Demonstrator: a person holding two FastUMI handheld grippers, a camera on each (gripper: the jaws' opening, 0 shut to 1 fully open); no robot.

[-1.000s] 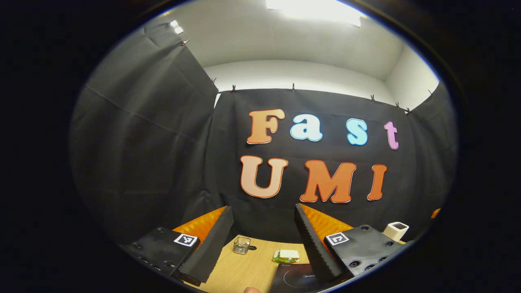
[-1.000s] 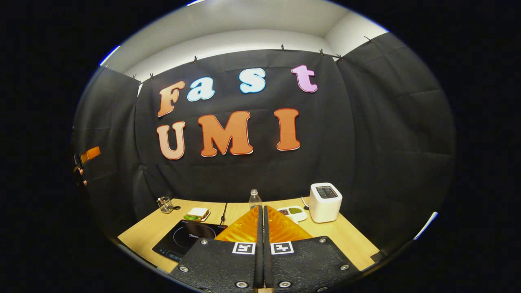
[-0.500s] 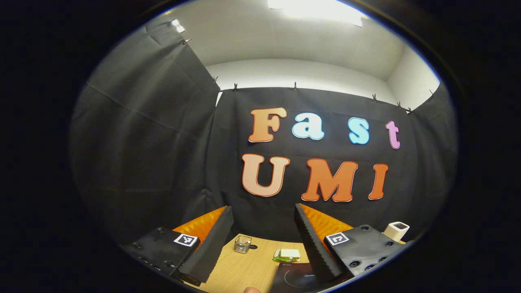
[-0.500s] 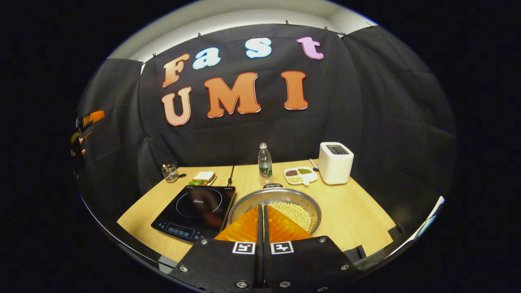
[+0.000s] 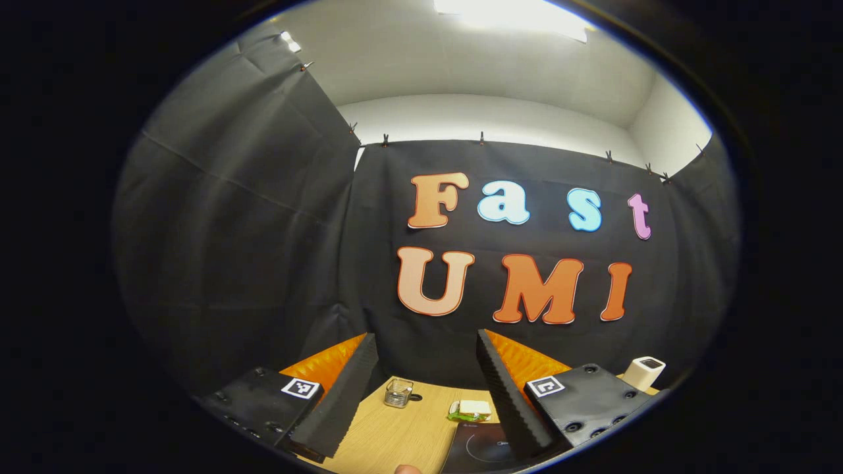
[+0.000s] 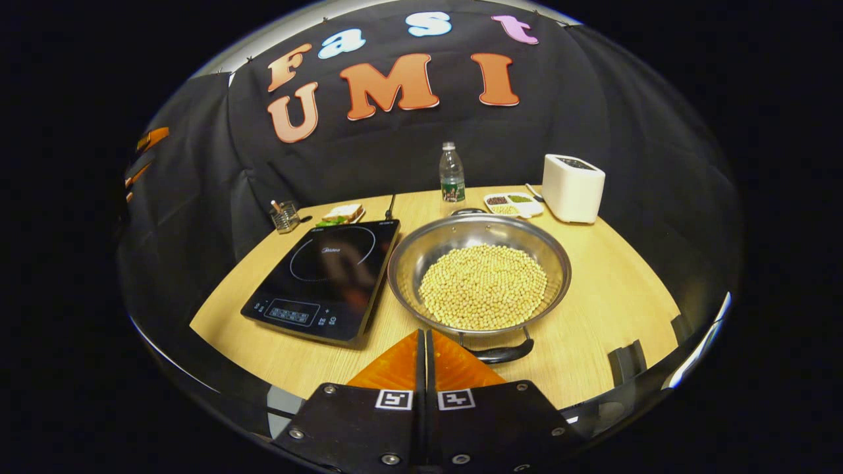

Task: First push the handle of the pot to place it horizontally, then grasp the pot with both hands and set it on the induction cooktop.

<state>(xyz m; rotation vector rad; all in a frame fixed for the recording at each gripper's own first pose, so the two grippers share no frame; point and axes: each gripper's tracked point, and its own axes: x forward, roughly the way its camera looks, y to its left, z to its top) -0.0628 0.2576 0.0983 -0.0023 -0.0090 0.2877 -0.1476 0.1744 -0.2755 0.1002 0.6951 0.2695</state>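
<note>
In the right gripper view a steel pot (image 6: pixel 479 245) full of yellow beans sits on the wooden table, right of the black induction cooktop (image 6: pixel 329 276). Its near black handle (image 6: pixel 502 354) points toward me and the far handle (image 6: pixel 466 212) faces the wall. My right gripper (image 6: pixel 425 337) is shut, empty, its tip just short of the near handle. In the left gripper view my left gripper (image 5: pixel 425 345) is open and empty, held high and aimed at the wall, with a corner of the cooktop (image 5: pixel 477 447) between its fingers.
A water bottle (image 6: pixel 452 174), a divided dish of beans (image 6: pixel 512 205) and a white toaster (image 6: pixel 571 187) stand behind the pot. A glass holder (image 6: pixel 286 216) and a sandwich (image 6: pixel 341 213) lie behind the cooktop. The other gripper's orange parts (image 6: pixel 151 139) show at far left.
My right gripper has tilted down and forward, bringing the pot and cooktop fully into view. The left gripper has drifted only slightly.
</note>
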